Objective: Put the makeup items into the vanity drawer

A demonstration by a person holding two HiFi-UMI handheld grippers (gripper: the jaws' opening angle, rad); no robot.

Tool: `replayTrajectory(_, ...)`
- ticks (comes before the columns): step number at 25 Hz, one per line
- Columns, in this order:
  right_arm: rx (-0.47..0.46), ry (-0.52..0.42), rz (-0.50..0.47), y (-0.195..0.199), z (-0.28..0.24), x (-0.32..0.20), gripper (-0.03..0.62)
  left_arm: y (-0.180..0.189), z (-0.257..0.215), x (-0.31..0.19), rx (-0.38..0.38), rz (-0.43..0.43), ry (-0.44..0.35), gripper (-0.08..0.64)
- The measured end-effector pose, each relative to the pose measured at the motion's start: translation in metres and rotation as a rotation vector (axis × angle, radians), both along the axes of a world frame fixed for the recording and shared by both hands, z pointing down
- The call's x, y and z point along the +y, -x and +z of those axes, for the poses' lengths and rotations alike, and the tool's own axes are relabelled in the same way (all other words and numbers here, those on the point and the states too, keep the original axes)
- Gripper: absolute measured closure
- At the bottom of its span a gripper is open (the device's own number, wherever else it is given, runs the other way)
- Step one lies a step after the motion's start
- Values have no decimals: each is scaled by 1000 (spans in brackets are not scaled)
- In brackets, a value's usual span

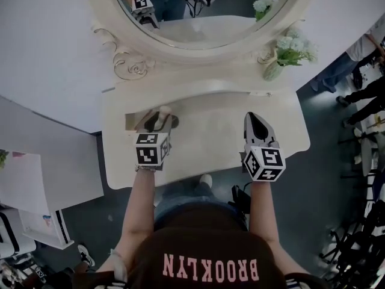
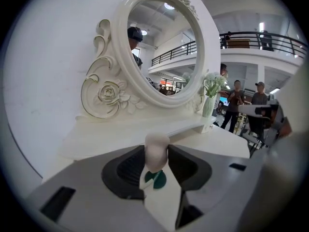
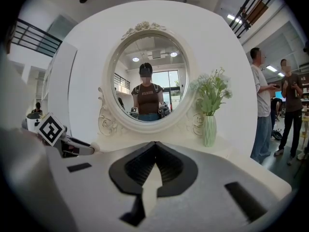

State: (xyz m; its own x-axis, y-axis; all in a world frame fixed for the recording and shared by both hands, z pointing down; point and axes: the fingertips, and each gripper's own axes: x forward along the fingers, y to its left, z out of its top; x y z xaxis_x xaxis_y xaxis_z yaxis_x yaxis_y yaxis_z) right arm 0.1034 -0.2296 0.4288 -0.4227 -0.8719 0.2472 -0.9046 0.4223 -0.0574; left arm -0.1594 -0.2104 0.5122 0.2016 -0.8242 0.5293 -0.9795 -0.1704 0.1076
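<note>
My left gripper (image 1: 158, 121) is shut on a small pale makeup item (image 2: 157, 154) with a rounded top and a green round mark lower on its white body. In the head view the makeup item (image 1: 163, 111) pokes out past the jaws over the left part of the cream vanity top (image 1: 204, 143), above a darker rectangular patch (image 1: 133, 121). My right gripper (image 1: 258, 124) hovers over the right part of the vanity top. Its jaws meet at the tips with nothing between them, as the right gripper (image 3: 154, 146) view shows. No open drawer is plainly visible.
An oval mirror (image 1: 201, 14) in a carved cream frame stands at the back of the vanity. A pale green vase of flowers (image 1: 287, 53) sits at its right. People stand on the floor to the right (image 3: 263, 105). A white panel (image 1: 42, 161) lies left of the vanity.
</note>
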Motion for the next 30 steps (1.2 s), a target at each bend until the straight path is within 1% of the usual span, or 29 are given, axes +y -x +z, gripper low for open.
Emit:
replayTrajectory(10,-1,-6,3,28,-3,10,595,47,0,12,-10,-52,1,414)
replayTrajectory(15,8,-7,10,39,-3,14,595,63,4,13,-22,-49,5,414)
replayTrajectory(18,16,-3,17,43,-2,16,595,68,7,11,-24,-41,5,409)
replayTrajectory(20,20,1,22,44,-1,17,595,69,8,9,-20,-32,-1,325)
replayTrajectory(22,24,4,25,45,0,18,595,68,8,9,-15,-20,-5,307)
replayTrajectory(30,40,3,31,46,0,25,595,62,7,9,-20,18,-9,305)
